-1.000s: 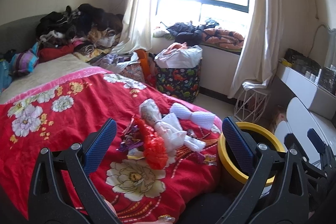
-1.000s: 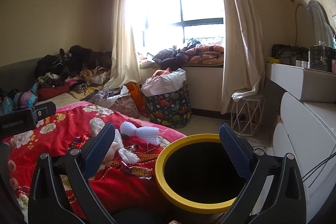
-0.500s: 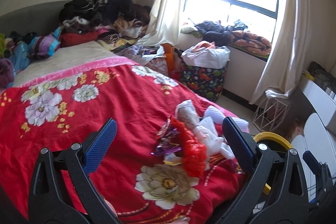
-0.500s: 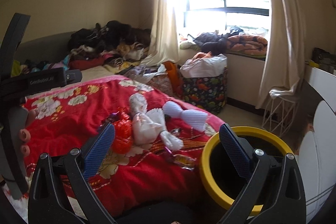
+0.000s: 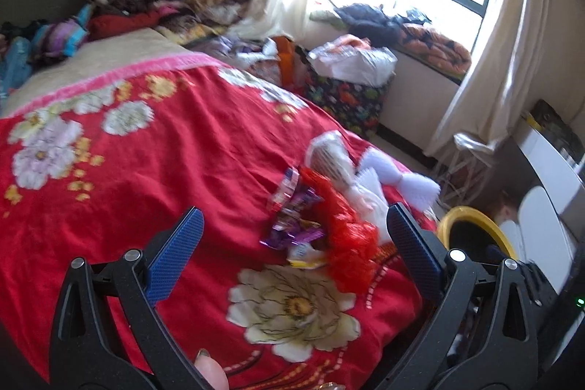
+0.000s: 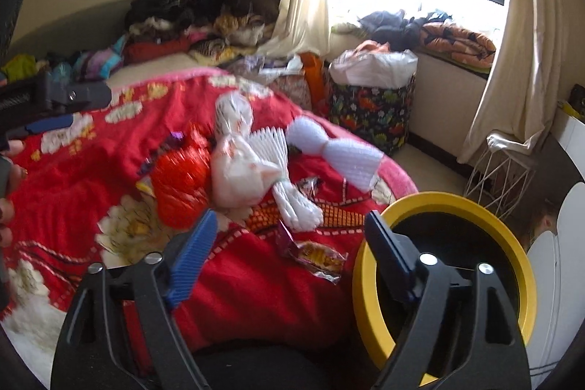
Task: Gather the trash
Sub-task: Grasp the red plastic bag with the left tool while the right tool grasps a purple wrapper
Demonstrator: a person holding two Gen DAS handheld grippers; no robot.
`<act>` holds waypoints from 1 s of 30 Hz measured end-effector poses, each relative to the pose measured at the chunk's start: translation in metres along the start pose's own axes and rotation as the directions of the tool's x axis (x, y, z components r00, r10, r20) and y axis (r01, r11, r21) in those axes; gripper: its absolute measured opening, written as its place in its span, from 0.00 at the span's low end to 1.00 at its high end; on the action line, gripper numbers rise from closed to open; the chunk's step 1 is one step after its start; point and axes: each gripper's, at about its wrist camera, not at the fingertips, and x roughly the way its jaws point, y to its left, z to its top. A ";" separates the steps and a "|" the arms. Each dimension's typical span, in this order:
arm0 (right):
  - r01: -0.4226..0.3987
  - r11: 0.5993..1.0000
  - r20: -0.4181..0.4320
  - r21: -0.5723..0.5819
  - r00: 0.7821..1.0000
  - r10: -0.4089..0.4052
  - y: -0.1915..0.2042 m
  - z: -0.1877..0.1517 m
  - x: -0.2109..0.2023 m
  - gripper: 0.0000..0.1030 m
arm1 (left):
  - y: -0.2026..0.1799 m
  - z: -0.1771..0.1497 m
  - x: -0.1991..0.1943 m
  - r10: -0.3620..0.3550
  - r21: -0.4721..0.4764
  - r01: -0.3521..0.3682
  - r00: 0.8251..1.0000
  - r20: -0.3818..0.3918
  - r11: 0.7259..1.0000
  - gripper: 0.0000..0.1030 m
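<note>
On the red bedspread [image 6: 91,192], wrappers [image 6: 318,256] lie seemingly ahead of the empty, closing right gripper [image 6: 289,236].

Open red floral bedspread [image 5: 153,178] lies clear left of the trash pile: crinkled red plastic bag [image 6: 181,187], white foam netting [image 6: 340,152]; yellow-rimmed black bin [image 6: 512,243] blocks the right.

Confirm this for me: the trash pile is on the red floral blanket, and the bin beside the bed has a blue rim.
Not quite. The trash pile does lie on the red floral blanket, and the bin stands beside the bed, but its rim is yellow, not blue. The right wrist view shows this most clearly, with the yellow ring around a dark inside; the left wrist view shows part of the same yellow rim.
</note>
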 end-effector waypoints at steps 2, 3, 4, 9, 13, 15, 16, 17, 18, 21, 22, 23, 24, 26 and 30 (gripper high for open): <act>-0.009 1.000 -0.030 -0.010 0.999 0.009 -0.005 -0.002 0.009 0.71 | -0.007 -0.001 0.009 -0.020 0.019 0.020 1.000 -0.023 1.000 0.89; -0.012 1.000 -0.043 -0.015 0.999 0.011 -0.006 -0.004 0.012 0.68 | -0.012 -0.002 0.014 -0.034 0.034 0.035 0.999 -0.034 0.999 0.89; -0.017 1.000 -0.055 -0.019 0.998 0.016 -0.008 -0.005 0.015 0.67 | -0.017 -0.003 0.018 -0.042 0.048 0.045 0.998 -0.044 0.998 0.89; -0.061 0.997 -0.115 -0.038 0.992 0.057 -0.012 -0.007 0.038 0.51 | -0.033 -0.007 0.045 -0.075 0.064 0.083 0.990 -0.118 0.994 0.85; -0.101 0.993 -0.168 -0.055 0.982 0.090 -0.011 -0.009 0.054 0.39 | -0.036 -0.013 0.058 -0.072 0.063 0.084 0.983 -0.167 0.994 0.74; -0.119 0.992 -0.190 -0.049 0.976 0.108 -0.012 -0.010 0.061 0.34 | -0.035 -0.016 0.064 -0.070 0.056 0.082 0.979 -0.191 0.995 0.71; -0.125 0.991 -0.198 -0.051 0.974 0.113 -0.012 -0.011 0.064 0.33 | -0.034 -0.017 0.067 -0.069 0.053 0.081 0.976 -0.206 0.995 0.68; -0.134 0.990 -0.207 -0.054 0.971 0.120 -0.010 -0.011 0.066 0.29 | -0.033 -0.018 0.070 -0.067 0.047 0.079 0.973 -0.219 0.996 0.67; -0.139 0.989 -0.213 -0.059 0.969 0.124 -0.008 -0.011 0.068 0.23 | -0.032 -0.020 0.074 -0.066 0.040 0.077 0.969 -0.238 0.996 0.67; -0.160 0.985 -0.213 -0.066 0.967 0.143 -0.004 -0.010 0.071 0.16 | -0.031 -0.024 0.081 -0.066 0.036 0.078 0.963 -0.260 0.996 0.56; -0.173 0.983 -0.209 -0.057 0.965 0.158 -0.004 -0.009 0.070 0.15 | -0.032 -0.024 0.082 -0.067 0.039 0.080 0.962 -0.264 0.996 0.49; -0.187 0.981 -0.205 -0.042 0.963 0.174 -0.004 -0.007 0.068 0.12 | -0.032 -0.025 0.083 -0.068 0.043 0.082 0.961 -0.266 0.996 0.45; -0.197 0.980 -0.199 -0.027 0.962 0.188 -0.005 -0.005 0.068 0.11 | -0.033 -0.025 0.083 -0.074 0.045 0.089 0.960 -0.269 0.995 0.36; -0.232 0.972 -0.178 0.026 0.956 0.233 -0.007 0.000 0.061 0.11 | -0.033 -0.025 0.081 -0.082 0.044 0.098 0.958 -0.273 0.994 0.26; -0.291 0.953 -0.123 0.086 0.946 0.300 -0.008 0.009 0.042 0.11 | -0.029 -0.025 0.074 -0.106 0.041 0.121 0.957 -0.269 0.992 0.19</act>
